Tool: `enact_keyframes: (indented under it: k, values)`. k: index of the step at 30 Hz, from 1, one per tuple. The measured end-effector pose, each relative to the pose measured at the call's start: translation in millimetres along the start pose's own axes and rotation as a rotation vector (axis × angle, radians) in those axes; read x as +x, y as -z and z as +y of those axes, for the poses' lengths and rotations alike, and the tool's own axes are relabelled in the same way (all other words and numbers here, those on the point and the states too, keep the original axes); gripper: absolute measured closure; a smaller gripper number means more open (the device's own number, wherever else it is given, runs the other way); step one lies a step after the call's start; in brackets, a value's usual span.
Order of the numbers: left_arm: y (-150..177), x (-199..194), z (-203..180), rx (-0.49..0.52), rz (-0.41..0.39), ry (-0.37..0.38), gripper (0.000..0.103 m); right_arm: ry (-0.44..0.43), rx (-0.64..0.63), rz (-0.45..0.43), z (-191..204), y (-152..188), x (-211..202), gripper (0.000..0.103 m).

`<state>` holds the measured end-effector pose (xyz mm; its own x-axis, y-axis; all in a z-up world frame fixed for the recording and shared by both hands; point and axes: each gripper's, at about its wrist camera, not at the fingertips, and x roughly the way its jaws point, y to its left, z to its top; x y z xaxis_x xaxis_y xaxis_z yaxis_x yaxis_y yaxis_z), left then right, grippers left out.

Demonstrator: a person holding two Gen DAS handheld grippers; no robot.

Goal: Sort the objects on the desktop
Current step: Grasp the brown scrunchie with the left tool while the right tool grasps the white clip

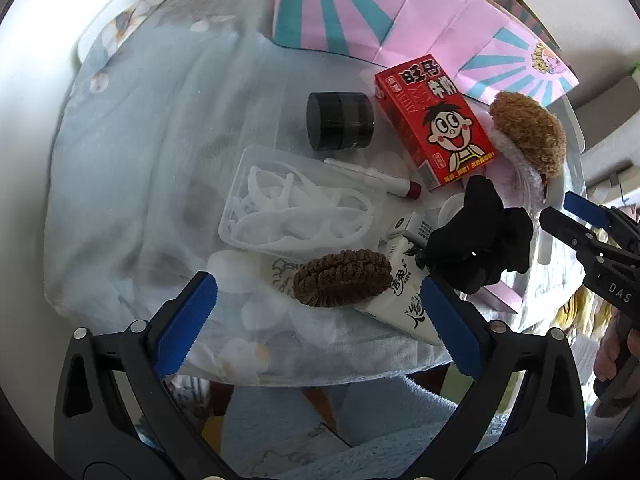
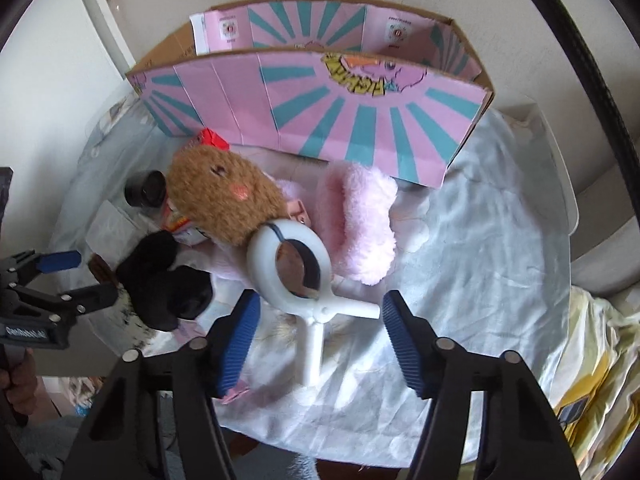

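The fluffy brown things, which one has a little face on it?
The bigger, lighter tan plush, beside the pink fluffy item: it shows closed eyes and a pink cheek. The darker brown ribbed one, lying on the white carton, shows no face.

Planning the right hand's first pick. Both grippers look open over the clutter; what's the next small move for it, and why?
Probably ease the right gripper forward and down onto the white clip. Its jaws are open and empty, and the clip's handles lie between the fingertips, clear of the pile. The pink and teal box stands open behind as the likely bin. The left gripper hangs open and empty over the brown hair clip.
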<state>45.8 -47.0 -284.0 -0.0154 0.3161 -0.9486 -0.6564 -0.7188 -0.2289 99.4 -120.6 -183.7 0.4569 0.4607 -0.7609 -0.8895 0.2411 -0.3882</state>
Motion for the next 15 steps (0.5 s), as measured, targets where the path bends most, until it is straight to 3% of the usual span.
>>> enact_keyframes:
  k: [5,9,15]
  values:
    - [3.4,3.4,4.3,-0.029,0.003,0.026,0.017,-0.064,-0.090,-0.006,3.6,-2.9,6.7,0.056]
    - [5.3,0.0,5.1,-0.052,-0.019,0.034,0.020,-0.100,-0.146,-0.007,7.8,-4.9,8.9,0.066]
    - [8.7,-7.0,6.5,-0.074,-0.048,0.048,0.034,-0.124,-0.172,-0.019,7.8,-2.4,7.3,0.068]
